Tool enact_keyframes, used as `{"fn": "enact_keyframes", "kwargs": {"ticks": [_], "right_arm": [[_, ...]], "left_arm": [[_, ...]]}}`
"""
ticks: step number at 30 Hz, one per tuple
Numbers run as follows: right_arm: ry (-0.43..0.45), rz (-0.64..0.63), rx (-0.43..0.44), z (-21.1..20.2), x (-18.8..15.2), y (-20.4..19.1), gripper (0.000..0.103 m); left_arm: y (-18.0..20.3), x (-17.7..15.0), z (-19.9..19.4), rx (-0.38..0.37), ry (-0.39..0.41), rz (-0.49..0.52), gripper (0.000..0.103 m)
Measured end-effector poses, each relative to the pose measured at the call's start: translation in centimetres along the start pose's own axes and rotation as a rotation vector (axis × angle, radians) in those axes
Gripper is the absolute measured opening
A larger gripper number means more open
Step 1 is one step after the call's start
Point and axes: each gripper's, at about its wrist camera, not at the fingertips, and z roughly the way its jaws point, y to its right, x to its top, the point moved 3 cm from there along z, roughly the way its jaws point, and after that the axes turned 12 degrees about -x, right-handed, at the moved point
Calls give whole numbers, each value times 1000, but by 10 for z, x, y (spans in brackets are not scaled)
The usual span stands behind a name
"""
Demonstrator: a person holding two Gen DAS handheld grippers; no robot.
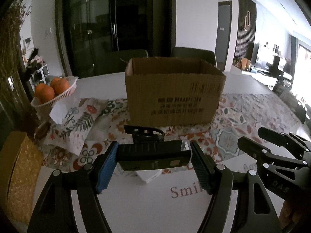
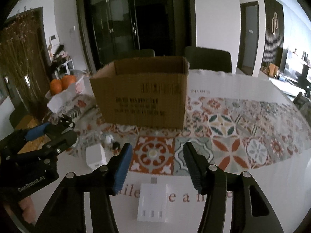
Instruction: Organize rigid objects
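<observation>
Black plastic fills the gap of my left gripper (image 1: 154,165): a long dark device (image 1: 153,156) lies crosswise between the two fingers (image 1: 107,167), both pads pressing on its ends, so I have it clamped at a middling spread. It hangs above the worktop (image 1: 145,209), just in front of the open cardboard box (image 1: 173,95), with a white block (image 1: 149,176) showing below it. A black clip-like part (image 1: 144,133) sits between the device and the box; I cannot tell whether it belongs to the device or lies apart.

My right gripper (image 2: 157,167) stands partly spread with nothing between its fingers. A white charger (image 2: 152,202) lies flat on the worktop below the gap and nearer to me, touched by neither finger. A white cube (image 2: 96,156) sits just left of my left-hand pad, and some small dark and pale bits (image 2: 111,141) beyond it are too blurred to name.

The box stands on a patterned runner (image 2: 223,134), its inside hidden from both views. Printed lettering on the worktop is partly covered by the charger. A basket of oranges (image 1: 52,90) stands far left.
</observation>
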Motion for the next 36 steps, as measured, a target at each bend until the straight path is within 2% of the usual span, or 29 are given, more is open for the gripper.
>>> {"fn": "enact_keyframes", "kwargs": {"ticks": [19, 36], "right_arm": [[-201, -49, 12, 38, -63, -14, 60], [-281, -81, 6, 63, -86, -20, 64]], "left_arm": [[-8, -57, 31, 0, -150, -26, 72], [-14, -80, 50, 5, -231, -48, 72]]}}
